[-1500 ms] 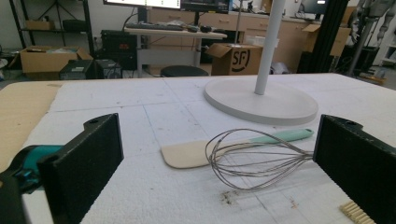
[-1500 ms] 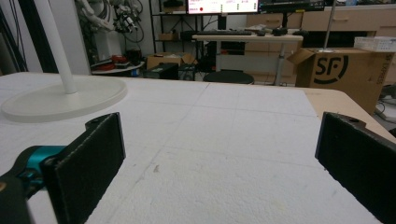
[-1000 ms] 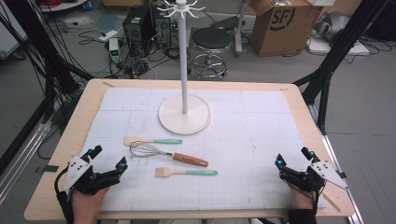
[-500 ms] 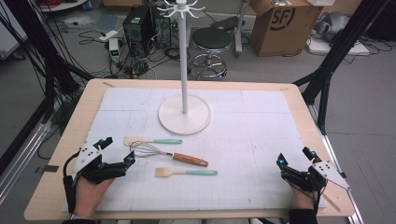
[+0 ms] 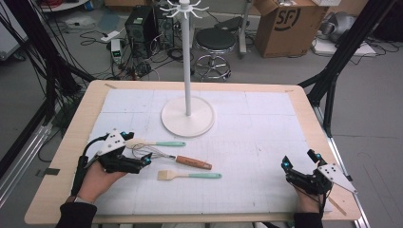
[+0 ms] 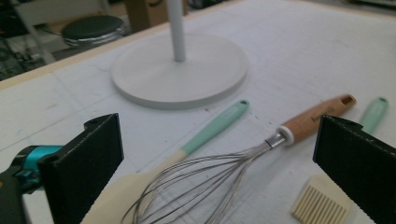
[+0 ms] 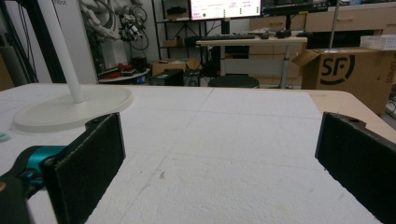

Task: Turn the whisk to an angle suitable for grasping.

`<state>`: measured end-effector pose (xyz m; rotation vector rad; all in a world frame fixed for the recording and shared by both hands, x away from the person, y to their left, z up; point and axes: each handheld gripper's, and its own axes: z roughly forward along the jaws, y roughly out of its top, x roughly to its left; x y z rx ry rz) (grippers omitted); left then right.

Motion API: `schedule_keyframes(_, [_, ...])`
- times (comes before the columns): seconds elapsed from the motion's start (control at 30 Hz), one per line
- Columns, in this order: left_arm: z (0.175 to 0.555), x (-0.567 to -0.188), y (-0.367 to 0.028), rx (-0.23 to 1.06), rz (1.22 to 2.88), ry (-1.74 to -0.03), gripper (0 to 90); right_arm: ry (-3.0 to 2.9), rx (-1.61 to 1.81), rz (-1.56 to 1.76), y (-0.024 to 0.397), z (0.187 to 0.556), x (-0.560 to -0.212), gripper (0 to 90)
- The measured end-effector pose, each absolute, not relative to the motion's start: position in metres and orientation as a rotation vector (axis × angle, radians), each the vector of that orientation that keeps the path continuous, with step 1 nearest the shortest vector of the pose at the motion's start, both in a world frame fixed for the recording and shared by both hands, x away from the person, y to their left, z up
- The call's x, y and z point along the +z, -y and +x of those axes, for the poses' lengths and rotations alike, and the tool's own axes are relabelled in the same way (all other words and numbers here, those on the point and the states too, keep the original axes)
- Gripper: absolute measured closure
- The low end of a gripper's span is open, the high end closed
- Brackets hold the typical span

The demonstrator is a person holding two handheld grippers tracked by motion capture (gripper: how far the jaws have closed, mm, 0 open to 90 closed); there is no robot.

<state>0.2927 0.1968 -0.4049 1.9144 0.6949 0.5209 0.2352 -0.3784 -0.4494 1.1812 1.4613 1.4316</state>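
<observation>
we hold our left gripper [image 5: 138,152] low over the near-left part of the white mat [image 5: 266,142], its jaws spread wide and gripping nothing. in the left gripper view [image 6: 215,154] the wire loops of the whisk [image 6: 219,172] lie on the mat right between the two black jaws, not touched by either as far as we can tell. the whisk's wooden handle [image 6: 317,116] runs away from us toward the right jaw.

just beside the whisk lies the spatula [image 5: 152,143], its pale blade near our left jaw and its mint handle pointing off toward the stand; in the left gripper view the blade [image 6: 126,191] slips partly under the wires. on the near side of the whisk lies the pastry brush [image 5: 187,175], pale bristles to the left, mint handle to the right, a little apart from the whisk handle.

our right gripper [image 5: 302,164] sits at the near-right corner of the table [image 5: 62,161], well apart from all three utensils, jaws likewise wide apart and gripping nothing; the right gripper view [image 7: 215,158] has bare mat between them.

farther off, past the utensils, the white stand [image 5: 187,116] rests with its round base on the middle-far part of the mat, its pole upright and hooks at the top. beyond the table edge we see a black stool [image 5: 216,40] and a cardboard box [image 5: 285,21] on the floor.
</observation>
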Motion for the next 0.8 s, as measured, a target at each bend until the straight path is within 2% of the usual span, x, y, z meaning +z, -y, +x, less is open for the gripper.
schedule_keyframes(0.27, [0.313,-0.399,-0.170,0.443,2.126,-0.497,2.3,-1.464,1.438,1.184,0.379,0.236,-0.450,0.4])
schedule_keyframes(0.33, [0.314,-0.399,-0.167,0.432,2.139,-0.489,7.2,-1.461,1.441,1.191,0.379,0.236,-0.450,0.4])
schedule_keyframes(0.73, [0.340,-0.389,-0.141,0.334,2.401,-0.369,19.1,-1.452,1.459,1.198,0.380,0.235,-0.449,0.4])
schedule_keyframes(0.77, [0.341,-0.388,-0.139,0.311,2.415,-0.361,21.0,-1.450,1.456,1.193,0.381,0.235,-0.449,0.4])
schedule_keyframes(0.8, [0.342,-0.388,-0.135,0.293,2.423,-0.369,26.7,-1.438,1.454,1.201,0.381,0.235,-0.449,0.4])
